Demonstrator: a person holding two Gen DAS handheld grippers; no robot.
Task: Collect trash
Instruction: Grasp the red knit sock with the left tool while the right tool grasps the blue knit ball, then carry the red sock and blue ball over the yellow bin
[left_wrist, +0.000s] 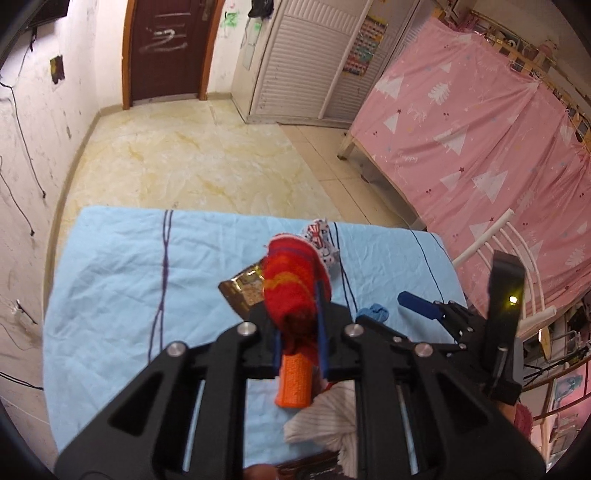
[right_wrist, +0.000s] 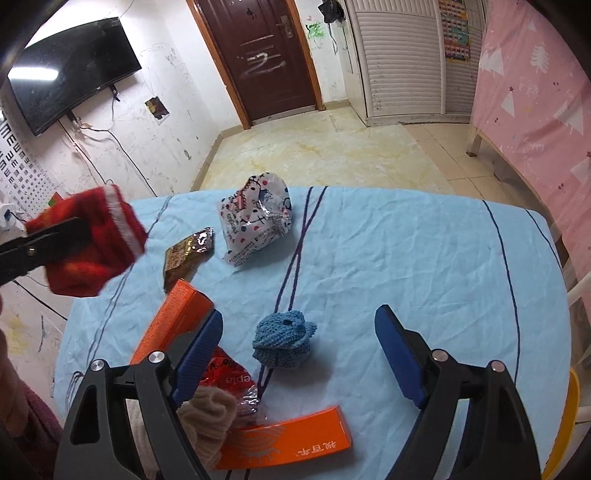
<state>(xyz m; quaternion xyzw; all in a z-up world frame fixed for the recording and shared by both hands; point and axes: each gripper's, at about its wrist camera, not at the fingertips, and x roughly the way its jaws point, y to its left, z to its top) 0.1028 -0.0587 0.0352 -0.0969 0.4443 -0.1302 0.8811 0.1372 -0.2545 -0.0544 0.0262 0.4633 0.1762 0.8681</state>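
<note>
Item held: red knitted sock (left_wrist: 295, 291) with orange stripes and a white cuff, pinched between the blue pads of the left claw (left_wrist: 299, 347), which is closed narrow on it; in the left wrist view it stands at centre frame, lifted clear of the table (left_wrist: 122, 266), and in the right wrist view it shows at the left edge, raised above the cloth. Right claw (right_wrist: 299, 354): jaws wide, nothing gripped, poised above a balled blue knitted sock (right_wrist: 284, 343) lying at lower centre of the right wrist view between the two blue pads and apart from both. Trash on the table, right wrist view: crumpled white patterned wrapper (right_wrist: 258, 221) at upper centre; shiny brown snack packet (right_wrist: 188, 254) just left of it; orange carton (right_wrist: 173, 317) at centre left, partly behind the left pad; second orange carton (right_wrist: 284, 443) flat at bottom centre; red foil wrapper (right_wrist: 225, 373) beside a beige sock (right_wrist: 207, 417) at lower left. Surface: light blue cloth with thin dark stripes, wrinkled. Surroundings: tiled floor (left_wrist: 192, 155), brown door (right_wrist: 266, 59), wall television (right_wrist: 70, 70) at upper left, louvred wardrobe (right_wrist: 399, 55), pink tree-print curtain (left_wrist: 461, 140) at right
</note>
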